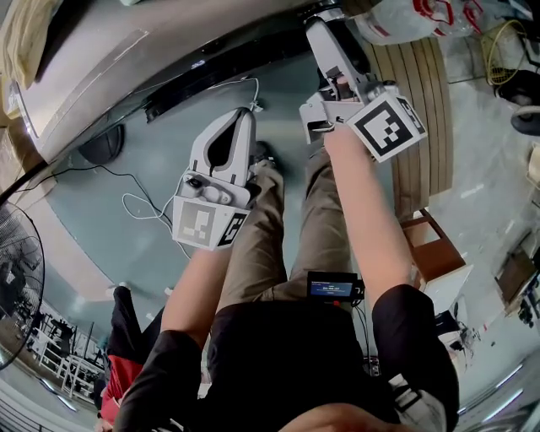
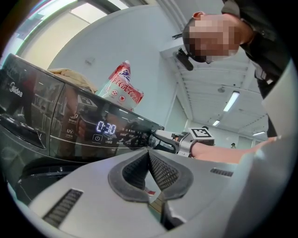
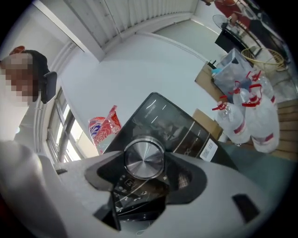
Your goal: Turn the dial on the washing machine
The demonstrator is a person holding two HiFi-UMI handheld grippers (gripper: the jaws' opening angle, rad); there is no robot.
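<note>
The left gripper (image 2: 148, 152) is pointing toward the washer (image 2: 42, 116), its jaws pressing together on nothing. The right gripper (image 3: 146, 165) is clasping the silver dial (image 3: 144, 157), which is sitting between its wide-spread pads, straight ahead.

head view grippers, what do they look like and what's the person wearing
The left gripper and right gripper are light grey plastic, with tapering fingers lined in dark textured material. Each carries a cube with black-and-white square markers. The person wears a black short-sleeved top.
</note>
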